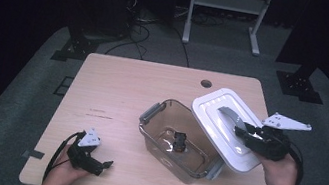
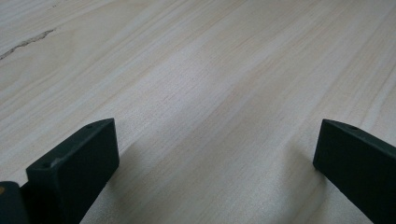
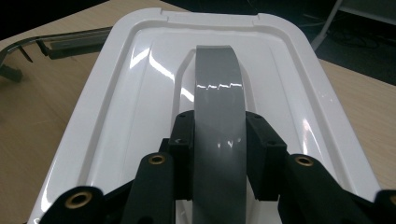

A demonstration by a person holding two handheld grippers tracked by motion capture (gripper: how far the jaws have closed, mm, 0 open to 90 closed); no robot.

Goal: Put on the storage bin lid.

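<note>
A clear brownish box (image 1: 178,143) with grey latches sits open on the wooden table (image 1: 127,91); a small dark object (image 1: 179,140) lies inside it. A white lid (image 1: 225,128) with a grey handle (image 3: 218,107) is tilted over the box's right side. My right gripper (image 1: 245,134) is shut on that grey handle, its jaws pressing both sides (image 3: 218,149). My left gripper (image 1: 102,165) rests near the table's front left corner. Its fingers (image 2: 77,165) stand wide apart over bare wood, holding nothing.
A round cable hole (image 1: 206,84) lies near the table's far edge. A white stand (image 1: 227,7) and dark frames with cables stand on the floor behind the table. A strip of tape (image 1: 33,154) marks the front left edge.
</note>
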